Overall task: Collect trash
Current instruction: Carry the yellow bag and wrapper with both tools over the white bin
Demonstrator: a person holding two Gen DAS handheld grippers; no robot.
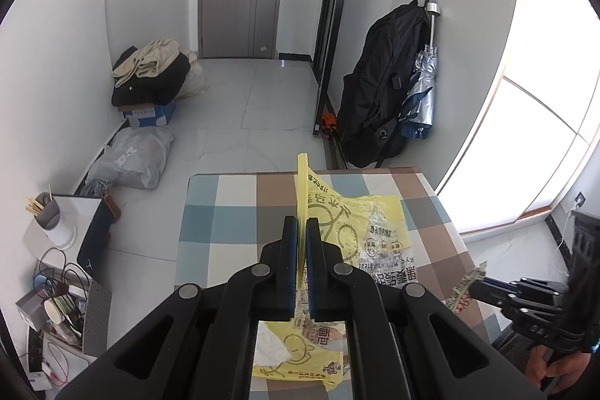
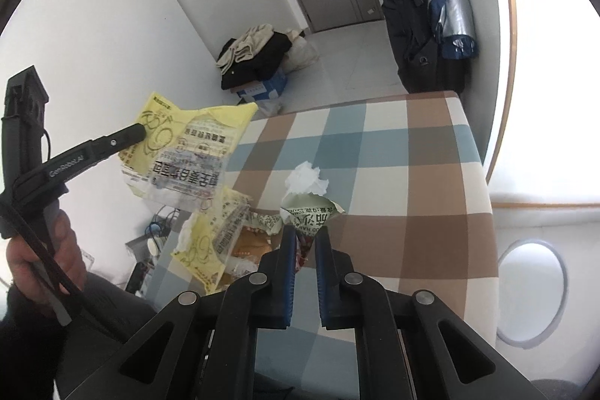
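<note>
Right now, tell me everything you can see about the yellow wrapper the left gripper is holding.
The yellow wrapper is a thin, crinkled plastic bread bag, yellow with a clear printed panel, a cartoon outline drawing and dark Chinese text. The left gripper is shut on one yellow edge, which sticks up between its fingers. The wrapper hangs lifted beside the edge of the checked table, empty-looking and flattened, touching nothing else that shows.
</note>
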